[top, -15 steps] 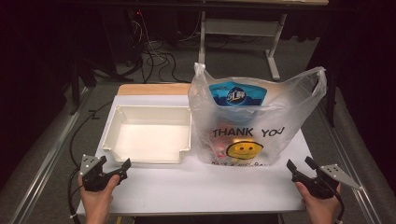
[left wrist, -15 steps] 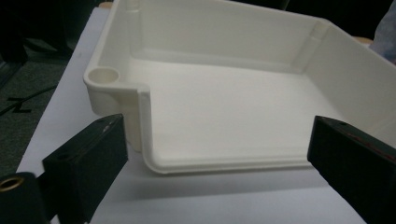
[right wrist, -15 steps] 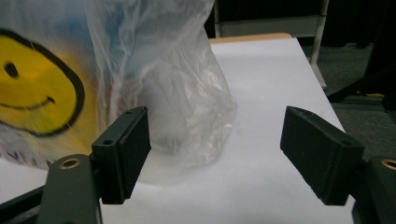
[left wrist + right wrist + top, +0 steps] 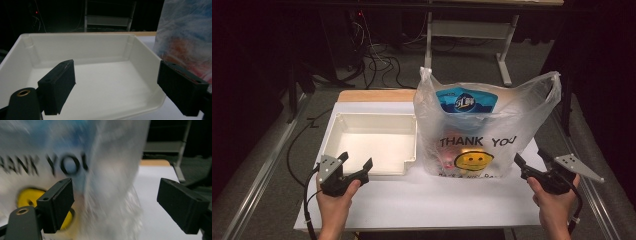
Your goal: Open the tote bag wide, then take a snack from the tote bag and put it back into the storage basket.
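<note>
A translucent plastic bag printed "THANK YOU" with a yellow smiley stands upright on the white table, holding a blue packet and other items. An empty white tray sits to its left. My left gripper is open at the tray's near edge, and in the left gripper view its jaws frame the tray, with the bag at the right. My right gripper is open just off the bag's lower right corner. In the right gripper view the bag is blurred and close between the jaws, untouched.
Beyond the table's wooden far edge lie a dark floor with cables and a metal table frame. Rails run along both table sides. Bare white surface lies in front of the tray and bag.
Both hands have moved forward. The left gripper has shifted right toward the tray's near edge, and the right gripper has come nearer to the bag's corner.
</note>
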`<state>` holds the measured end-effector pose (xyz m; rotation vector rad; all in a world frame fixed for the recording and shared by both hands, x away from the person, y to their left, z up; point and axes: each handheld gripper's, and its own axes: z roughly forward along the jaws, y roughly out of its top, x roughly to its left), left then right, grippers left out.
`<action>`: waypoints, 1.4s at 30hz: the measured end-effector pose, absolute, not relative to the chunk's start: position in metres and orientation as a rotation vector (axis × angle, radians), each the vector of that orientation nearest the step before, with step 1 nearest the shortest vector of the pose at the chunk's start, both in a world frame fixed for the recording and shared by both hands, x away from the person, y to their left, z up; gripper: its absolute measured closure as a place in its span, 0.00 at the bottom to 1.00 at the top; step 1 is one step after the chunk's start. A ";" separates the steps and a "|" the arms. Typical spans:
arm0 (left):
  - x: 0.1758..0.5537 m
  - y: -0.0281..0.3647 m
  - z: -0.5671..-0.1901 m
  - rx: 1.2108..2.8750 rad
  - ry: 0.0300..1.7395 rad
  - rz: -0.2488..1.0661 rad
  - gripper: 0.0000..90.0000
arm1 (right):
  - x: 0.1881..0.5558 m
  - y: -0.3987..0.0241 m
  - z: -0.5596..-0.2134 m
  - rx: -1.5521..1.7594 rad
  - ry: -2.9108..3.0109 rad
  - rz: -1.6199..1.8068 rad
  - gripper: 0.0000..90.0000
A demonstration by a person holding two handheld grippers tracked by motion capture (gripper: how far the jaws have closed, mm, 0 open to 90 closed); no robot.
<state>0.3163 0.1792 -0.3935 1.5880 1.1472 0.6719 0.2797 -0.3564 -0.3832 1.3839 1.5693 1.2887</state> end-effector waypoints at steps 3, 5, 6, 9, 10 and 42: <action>0.321 0.157 -0.375 1.568 1.077 0.686 0.19 | 0.287 -0.352 -0.368 1.360 1.543 1.324 0.16; 0.323 0.145 -0.370 1.572 1.041 0.667 0.20 | 0.290 -0.351 -0.364 1.352 1.549 1.331 0.14; 0.324 0.135 -0.366 1.580 1.011 0.651 0.20 | 0.294 -0.350 -0.361 1.355 1.557 1.317 0.11; 0.331 0.101 -0.356 1.618 0.923 0.625 0.19 | 0.305 -0.353 -0.356 1.364 1.581 1.315 0.06; 0.331 0.101 -0.356 1.618 0.923 0.625 0.19 | 0.307 -0.354 -0.356 1.365 1.581 1.322 0.06; 0.380 0.039 -0.381 1.786 1.000 0.378 1.00 | 0.307 -0.353 -0.403 1.432 1.754 1.226 1.00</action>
